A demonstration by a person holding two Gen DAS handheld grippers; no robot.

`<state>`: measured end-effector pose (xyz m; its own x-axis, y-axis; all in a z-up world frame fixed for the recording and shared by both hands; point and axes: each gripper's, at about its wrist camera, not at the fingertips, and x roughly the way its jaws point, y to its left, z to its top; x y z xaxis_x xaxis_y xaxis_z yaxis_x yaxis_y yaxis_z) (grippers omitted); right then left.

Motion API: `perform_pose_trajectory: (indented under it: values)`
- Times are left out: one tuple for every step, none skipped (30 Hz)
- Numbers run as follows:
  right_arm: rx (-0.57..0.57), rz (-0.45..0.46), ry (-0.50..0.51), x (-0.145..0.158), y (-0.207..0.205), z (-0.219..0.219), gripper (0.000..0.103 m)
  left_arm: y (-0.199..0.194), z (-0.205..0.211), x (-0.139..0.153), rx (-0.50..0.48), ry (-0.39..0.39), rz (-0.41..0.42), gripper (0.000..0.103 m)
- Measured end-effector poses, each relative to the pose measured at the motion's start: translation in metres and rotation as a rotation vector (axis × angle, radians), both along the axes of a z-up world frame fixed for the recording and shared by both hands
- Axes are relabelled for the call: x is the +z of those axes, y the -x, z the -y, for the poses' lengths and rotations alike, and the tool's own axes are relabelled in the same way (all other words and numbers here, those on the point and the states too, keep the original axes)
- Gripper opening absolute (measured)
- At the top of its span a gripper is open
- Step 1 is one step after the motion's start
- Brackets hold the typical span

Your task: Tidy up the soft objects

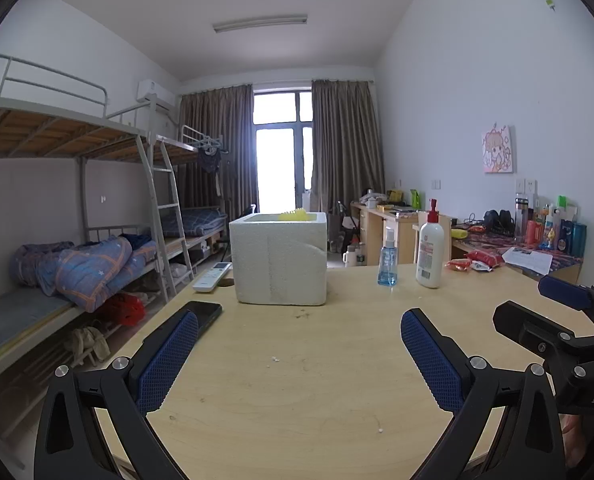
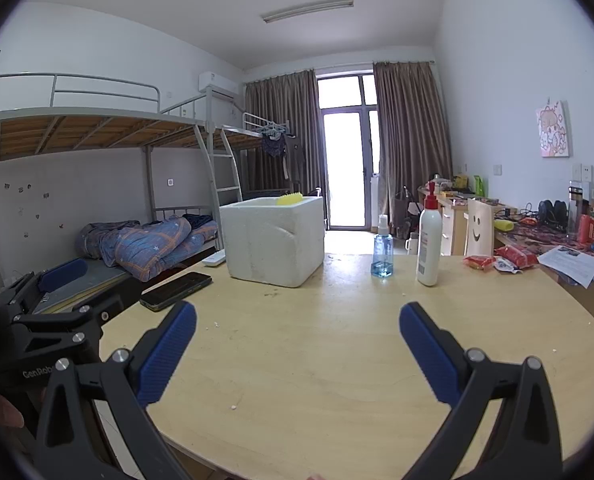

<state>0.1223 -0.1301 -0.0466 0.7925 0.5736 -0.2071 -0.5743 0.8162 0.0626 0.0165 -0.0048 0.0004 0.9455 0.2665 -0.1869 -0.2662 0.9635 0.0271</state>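
Both tongs hang low over the near edge of the pale wooden table (image 1: 297, 380), each spread wide with nothing between its blue ribbed pads: the left tongs (image 1: 299, 360) and the right tongs (image 2: 297, 354) sit side by side, and each shows at the edge of the other's view. The only soft thing that can be made out is a yellow spiky soft object (image 1: 293, 215), whose top peeks over the rim of the white foam box (image 1: 279, 258), so it already lies inside the box, toward the far side. From the left wrist view the box stands almost straight ahead, just left of centre; from the right wrist view it sits clearly off to the left, which suggests the left tongs are the nearer and better lined up. The object's long axis looks to run across the box, left to right, though most of it is hidden by the wall. A black phone (image 2: 177, 285) lies near the table's left edge, beside the left tongs' path. A small blue spray bottle (image 1: 387, 258) and a white pump bottle with a red top (image 1: 430, 248) stand to the box's right, well apart from it. No other soft item is visible on the bare table ahead.
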Motion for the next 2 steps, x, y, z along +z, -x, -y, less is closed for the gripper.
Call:
perform_pose_trajectory:
  values:
    - [0.0, -0.001, -0.001, 0.0, -0.0005, -0.0001, 0.103, 0.0001, 0.0001, 0.0001, 0.001, 0.0, 0.001, 0.102]
    - [0.002, -0.002, -0.002, 0.0, -0.0014, 0.0001, 0.103, 0.0002, 0.0002, -0.0002, 0.002, -0.001, 0.002, 0.102]
